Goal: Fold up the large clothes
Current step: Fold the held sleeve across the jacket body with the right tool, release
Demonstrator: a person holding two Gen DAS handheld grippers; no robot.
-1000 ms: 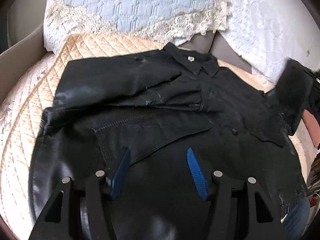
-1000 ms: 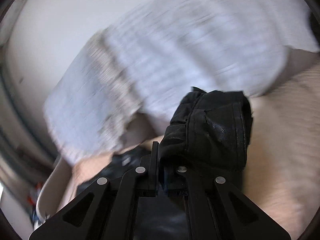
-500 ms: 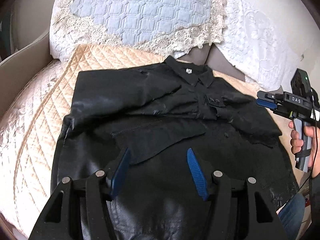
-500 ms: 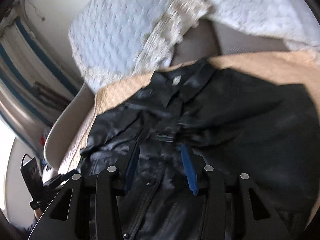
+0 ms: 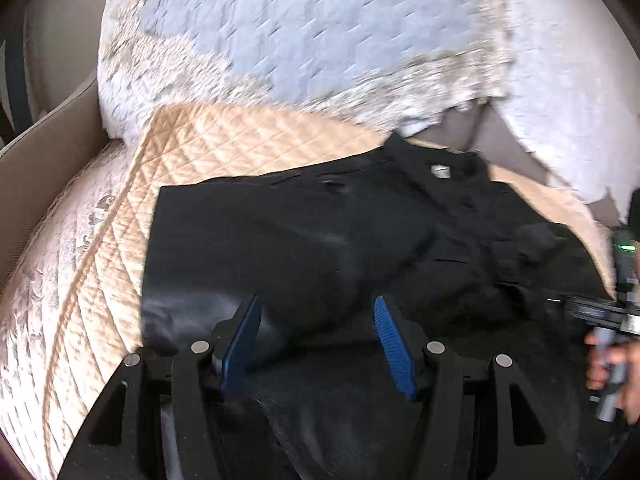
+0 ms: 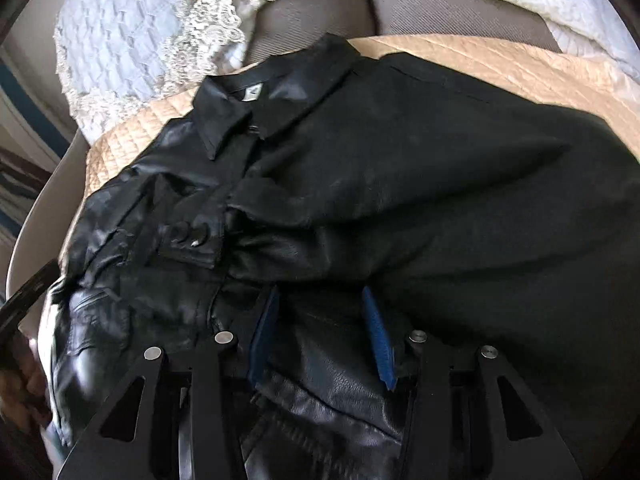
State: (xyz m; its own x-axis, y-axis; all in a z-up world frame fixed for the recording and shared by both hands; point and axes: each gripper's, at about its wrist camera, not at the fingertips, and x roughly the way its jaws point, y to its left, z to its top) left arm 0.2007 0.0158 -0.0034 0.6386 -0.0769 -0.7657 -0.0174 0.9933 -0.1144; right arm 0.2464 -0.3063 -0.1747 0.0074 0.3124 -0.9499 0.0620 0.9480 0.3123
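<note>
Black leather jacket (image 6: 360, 200) lies collar-up on tan quilted cover (image 6: 500, 64), 1 sleeve folded across its front. Right gripper (image 6: 320, 328) hovers over lower front, blue pads (image 6: 376, 332) spread apart. Lace-edged pillow (image 6: 132, 40) behind.

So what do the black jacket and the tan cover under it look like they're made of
The black jacket looks like leather or faux leather: glossy highlights and fine grain near the right tongs. Real or synthetic, I can't tell. The tan cover looks like quilted satin-type fabric: diamond stitching with a soft sheen.
</note>
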